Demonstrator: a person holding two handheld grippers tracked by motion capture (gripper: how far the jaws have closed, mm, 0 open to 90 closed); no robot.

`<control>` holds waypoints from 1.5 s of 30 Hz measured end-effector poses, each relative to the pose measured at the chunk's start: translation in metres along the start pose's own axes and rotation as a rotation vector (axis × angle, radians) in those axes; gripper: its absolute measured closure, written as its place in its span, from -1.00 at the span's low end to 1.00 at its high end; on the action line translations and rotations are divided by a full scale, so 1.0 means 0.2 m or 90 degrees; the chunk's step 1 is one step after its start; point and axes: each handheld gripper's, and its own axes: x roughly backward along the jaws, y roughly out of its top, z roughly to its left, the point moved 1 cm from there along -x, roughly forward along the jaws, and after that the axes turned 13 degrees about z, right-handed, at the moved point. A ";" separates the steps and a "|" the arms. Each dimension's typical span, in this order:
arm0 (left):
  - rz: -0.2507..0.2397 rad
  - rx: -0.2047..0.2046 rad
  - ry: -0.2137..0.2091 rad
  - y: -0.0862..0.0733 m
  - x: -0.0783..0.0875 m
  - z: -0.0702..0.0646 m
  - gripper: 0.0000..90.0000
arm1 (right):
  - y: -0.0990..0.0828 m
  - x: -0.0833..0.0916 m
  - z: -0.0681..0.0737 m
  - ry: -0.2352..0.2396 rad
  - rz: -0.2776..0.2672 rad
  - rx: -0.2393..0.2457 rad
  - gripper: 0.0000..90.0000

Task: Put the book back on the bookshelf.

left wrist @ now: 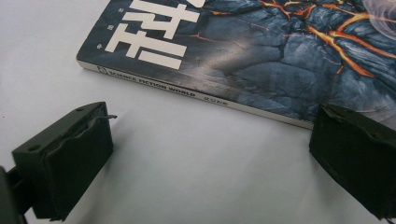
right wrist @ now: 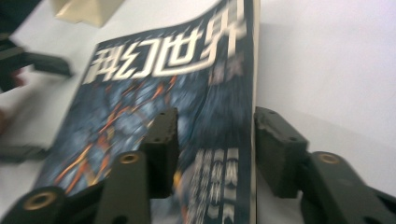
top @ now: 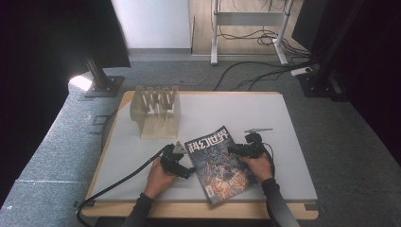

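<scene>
A magazine (top: pixel 220 164) is seen flat on the table (top: pixel 283 123) near its front edge, between both grippers; its spine text "SCIENCE FICTION WORLD" is legible in the left gripper view. The left gripper (left wrist: pixel 210 154) is spread wide beside the spine, gripping nothing. The right gripper (right wrist: pixel 215 149) is parted astride the magazine's opposite edge, not clamped; a slotted wooden rack (top: pixel 156 111) is shown behind.

Magazine (right wrist: pixel 187 116) cover blurred in right gripper view, cropped at top right in left gripper view
</scene>
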 end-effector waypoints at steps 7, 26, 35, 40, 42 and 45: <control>0.001 0.000 0.001 0.00 0.00 0.00 -1.00 | 0.08 -0.01 0.02 -0.026 0.030 0.059 0.28; -0.002 0.017 -0.058 0.01 0.03 0.04 -1.00 | 0.15 0.20 0.27 -0.038 0.004 0.202 0.82; -0.048 0.025 -0.126 0.07 0.04 0.07 -0.95 | 0.18 0.33 0.37 -0.027 -0.037 0.238 0.82; -0.042 0.014 -0.125 0.14 0.05 0.05 -0.97 | 0.20 0.37 0.41 -0.021 -0.048 0.257 0.82; -0.047 0.020 -0.133 0.16 0.05 0.06 -0.96 | 0.20 0.38 0.42 -0.013 -0.052 0.261 0.82; -0.070 0.027 -0.133 0.17 0.07 0.06 -0.93 | 0.20 0.39 0.42 -0.009 -0.053 0.259 0.82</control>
